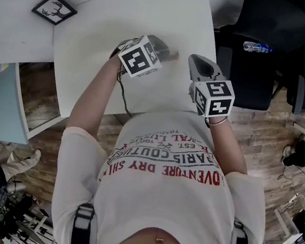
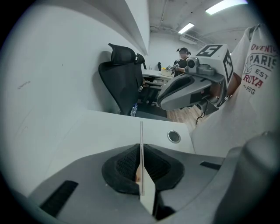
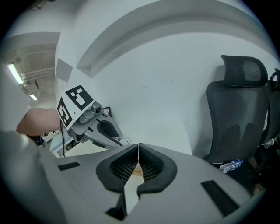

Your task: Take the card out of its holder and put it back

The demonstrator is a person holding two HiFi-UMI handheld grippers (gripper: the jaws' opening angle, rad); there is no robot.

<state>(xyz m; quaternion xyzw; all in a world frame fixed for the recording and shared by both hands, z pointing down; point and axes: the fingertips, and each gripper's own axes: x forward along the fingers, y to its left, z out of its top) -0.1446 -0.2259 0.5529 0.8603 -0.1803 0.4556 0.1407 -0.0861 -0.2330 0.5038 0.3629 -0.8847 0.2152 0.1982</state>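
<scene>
The left gripper point(image 2: 141, 154) is gripping a thin sheet between its fingers point(image 2: 124, 164), which I take to be the card point(image 2: 141, 131). The card is showing edge-on and standing straight up out of the pads, above the white worktop point(image 2: 87, 131) and not touching it. It is running as a straight line with no bow, so it is probably stiff for its thickness, very light, and smooth on both faces. Such a card is likely to slide or swivel in the pads if it is pinched only at a corner. The better hold is flat across both faces, on a strip along one edge near its middle. That leaves most of the card free to be steered into a slot.

To the right, the right gripper point(image 3: 138, 159) is holding its fingers point(image 3: 153, 166) pressed together. A hair-thin pale line is showing at the seam, and I cannot tell whether it is a sheet or only light. No view is showing the holder clearly. Squeezing harder is unlikely to help, and twisting could bend or crease the card.
</scene>
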